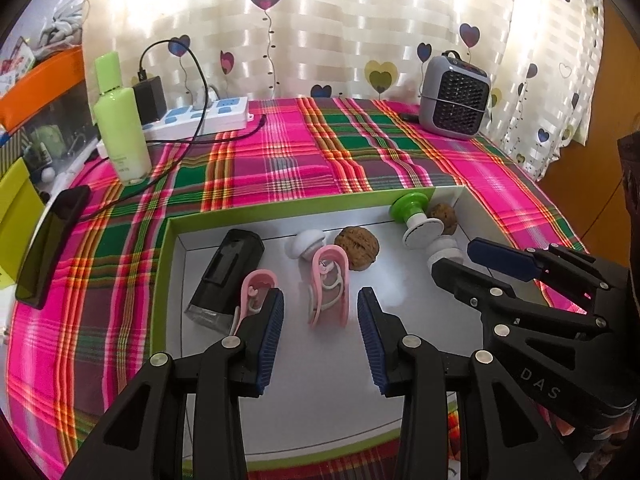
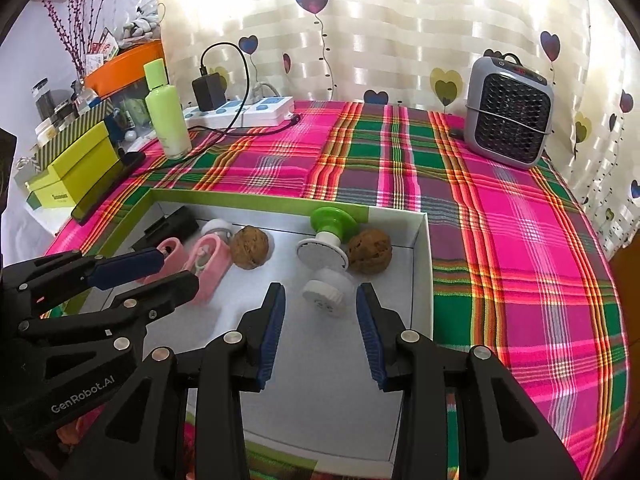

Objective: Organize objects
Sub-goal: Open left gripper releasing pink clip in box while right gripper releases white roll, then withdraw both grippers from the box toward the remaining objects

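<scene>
Here, plaid cloth (image 1: 280,160) carries a green-rimmed box (image 1: 168,264); inside lie a black case (image 1: 228,276), two walnuts (image 2: 249,253), pink clips (image 1: 330,288). Left gripper (image 1: 320,332) and right gripper (image 2: 320,328) hover above, jaws apart, empty.

Table w/ pink-green plaid cloth (image 2: 520,240). Directly on it: shallow green-rimmed white box (image 2: 256,200) at near edge; grey mini fan heater (image 2: 510,120) far right by the curtain; white power strip (image 2: 244,112) far left w/ black adapter (image 2: 207,91) plugged in, cable trailing over cloth; light-green bottle (image 2: 167,116) upright just beside the strip; black phone (image 1: 52,248) at left edge.
</scene>
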